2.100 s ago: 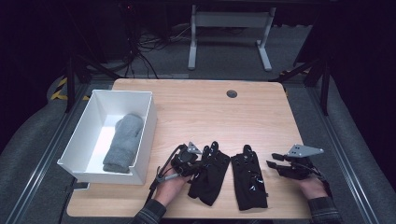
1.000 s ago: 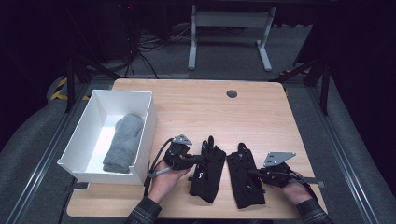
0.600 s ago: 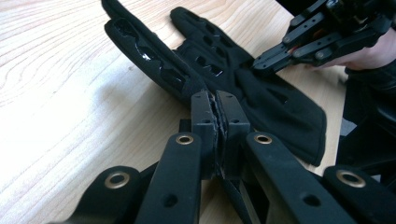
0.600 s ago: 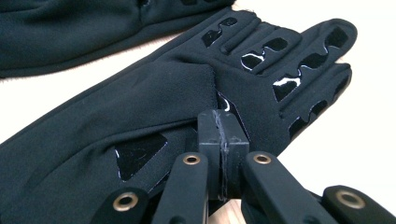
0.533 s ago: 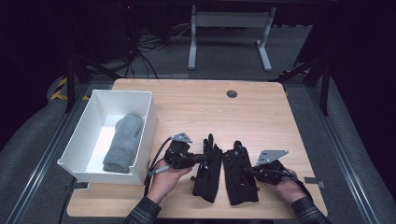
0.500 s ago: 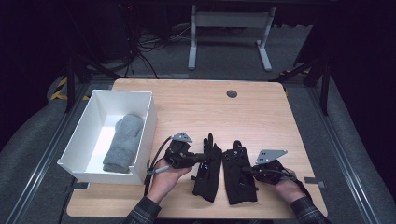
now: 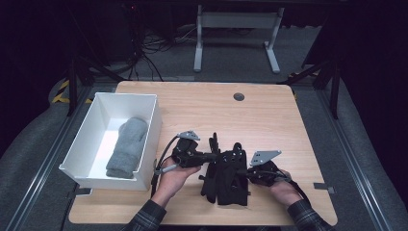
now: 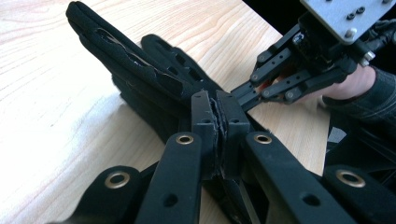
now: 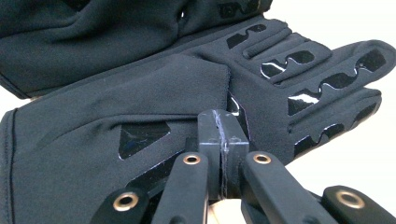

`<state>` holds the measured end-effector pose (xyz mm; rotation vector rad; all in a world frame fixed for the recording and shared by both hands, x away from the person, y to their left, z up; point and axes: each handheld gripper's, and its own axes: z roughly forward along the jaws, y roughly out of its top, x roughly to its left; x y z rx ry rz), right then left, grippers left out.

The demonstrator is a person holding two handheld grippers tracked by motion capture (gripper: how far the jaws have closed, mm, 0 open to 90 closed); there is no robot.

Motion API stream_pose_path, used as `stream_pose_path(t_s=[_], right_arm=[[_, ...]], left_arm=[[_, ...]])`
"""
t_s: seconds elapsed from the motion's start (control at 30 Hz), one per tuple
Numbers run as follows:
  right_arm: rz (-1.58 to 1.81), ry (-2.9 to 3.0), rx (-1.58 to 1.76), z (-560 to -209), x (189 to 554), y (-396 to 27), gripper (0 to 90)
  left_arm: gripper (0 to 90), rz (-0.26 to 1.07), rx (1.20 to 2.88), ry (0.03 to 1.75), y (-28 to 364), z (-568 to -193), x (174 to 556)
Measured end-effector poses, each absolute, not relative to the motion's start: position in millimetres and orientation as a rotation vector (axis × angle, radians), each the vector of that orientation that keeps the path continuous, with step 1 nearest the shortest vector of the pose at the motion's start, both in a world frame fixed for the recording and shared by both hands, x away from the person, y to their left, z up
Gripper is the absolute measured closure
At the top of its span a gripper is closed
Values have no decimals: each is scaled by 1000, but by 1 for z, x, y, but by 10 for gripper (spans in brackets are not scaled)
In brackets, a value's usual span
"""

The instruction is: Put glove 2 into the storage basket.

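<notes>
A light wooden table (image 7: 202, 103) is taking up the middle of the high view, with a round dark grommet hole (image 7: 238, 96) near its far edge. On its left side a white rectangular bin (image 7: 91, 132) is sitting, its long side running toward the person, and a grey mitten (image 7: 127, 147) is lying lengthwise inside it on the bin floor.

Near the front edge of the table, right of the bin and well apart from it, two black gloves are lying side by side and touching, fingers pointing away from the person. The left glove (image 7: 210, 166) is lying partly under the edge of the right glove (image 7: 233, 175), whose surface is carrying glossy wavy grip patches along the fingers in the right gripper view (image 9: 299, 60).

The person's forearms in plaid sleeves (image 7: 146, 219) are coming in from the bottom. The left gripper (image 8: 215, 133) is reaching in from the left, its jaws pressed together and pinching a thin fold of the left glove's fabric between the pads. The right gripper (image 9: 222, 140) is coming in from the right, its jaws also pressed together at the right glove's edge; whether fabric is caught between them I cannot tell. In the left gripper view the right gripper is sitting just behind the gloves.
</notes>
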<state>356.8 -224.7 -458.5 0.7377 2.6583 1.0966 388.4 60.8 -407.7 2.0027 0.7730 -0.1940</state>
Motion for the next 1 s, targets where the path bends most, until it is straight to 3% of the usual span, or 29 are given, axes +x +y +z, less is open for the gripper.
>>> stream_pose_path(t_s=[0.47,0.73,1.0], right_arm=[[1119,2670,664,-458,365,-188,900],[1137,2631,762,-453,366,-223,900],[1125,2677,726,-459,365,-213,900]], left_arm=[[878,-221,2035,767,45,-416,394],[878,-225,2032,768,43,-417,395],[878,-245,2055,747,27,-420,393]])
